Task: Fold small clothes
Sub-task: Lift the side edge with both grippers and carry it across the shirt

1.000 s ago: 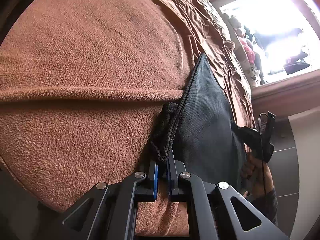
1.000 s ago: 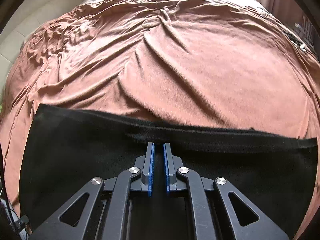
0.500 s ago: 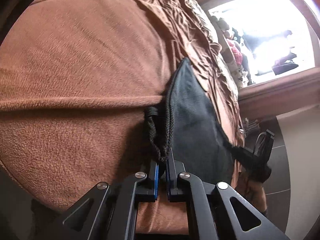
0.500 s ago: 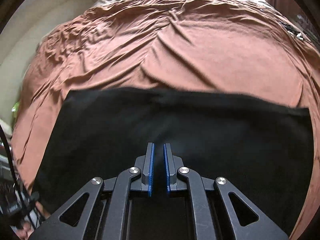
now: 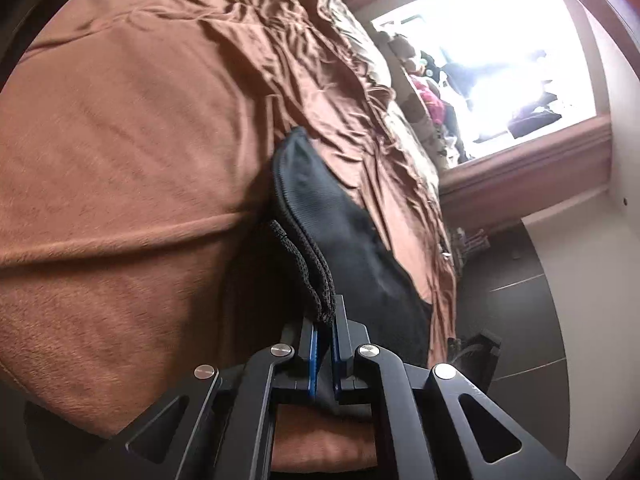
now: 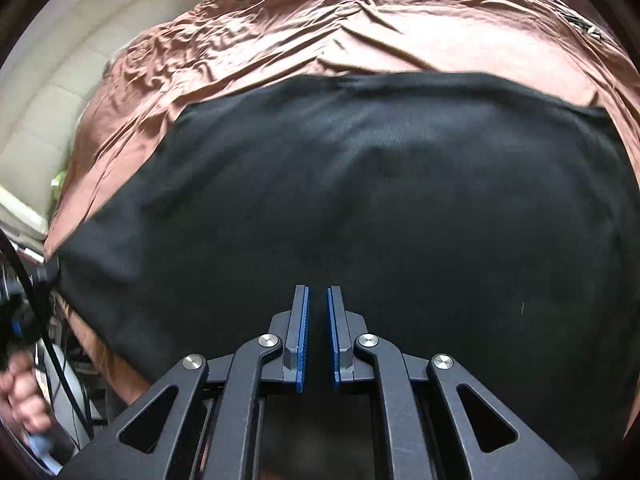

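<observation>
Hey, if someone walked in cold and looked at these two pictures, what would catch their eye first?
Most likely the black garment, stretched wide across the right wrist view over a rumpled brown bedspread. Next, the left hand-held gripper, low in its own view and shut on the garment's thick bunched edge, with the cloth running away from it over the bed. The blown-out bright window at upper right of that view also pulls the eye.

A home bedroom: brown bedspread [image 5: 140, 140], bright window [image 5: 500, 60].
</observation>
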Tool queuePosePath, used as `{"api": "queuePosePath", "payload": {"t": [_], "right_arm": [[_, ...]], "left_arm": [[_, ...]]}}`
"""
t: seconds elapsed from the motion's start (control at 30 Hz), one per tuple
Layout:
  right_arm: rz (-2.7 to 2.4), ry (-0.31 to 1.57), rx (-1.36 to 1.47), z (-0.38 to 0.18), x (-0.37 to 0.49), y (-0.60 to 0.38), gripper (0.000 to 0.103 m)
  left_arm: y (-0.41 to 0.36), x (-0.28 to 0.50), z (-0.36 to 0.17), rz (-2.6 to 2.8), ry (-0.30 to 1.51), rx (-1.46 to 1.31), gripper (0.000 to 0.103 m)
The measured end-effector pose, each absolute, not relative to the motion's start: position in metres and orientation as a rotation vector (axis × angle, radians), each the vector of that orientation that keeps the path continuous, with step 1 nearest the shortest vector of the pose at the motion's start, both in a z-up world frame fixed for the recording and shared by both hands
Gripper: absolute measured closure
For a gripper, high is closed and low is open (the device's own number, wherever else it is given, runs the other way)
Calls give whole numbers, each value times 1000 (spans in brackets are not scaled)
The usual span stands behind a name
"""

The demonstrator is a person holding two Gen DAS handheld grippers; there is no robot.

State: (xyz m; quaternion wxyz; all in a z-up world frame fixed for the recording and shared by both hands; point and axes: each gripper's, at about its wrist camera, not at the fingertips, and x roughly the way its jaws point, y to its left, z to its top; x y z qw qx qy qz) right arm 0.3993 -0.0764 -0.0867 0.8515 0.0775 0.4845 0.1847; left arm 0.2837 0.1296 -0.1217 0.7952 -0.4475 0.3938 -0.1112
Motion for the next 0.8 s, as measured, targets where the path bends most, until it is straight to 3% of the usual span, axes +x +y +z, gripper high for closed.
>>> {"api": "queuePosePath", "payload": {"t": [0.8], "right_arm": [[456, 968, 227, -105, 329, -88, 97]], "left_arm": [[68, 326, -41, -380, 780, -845, 98]]}}
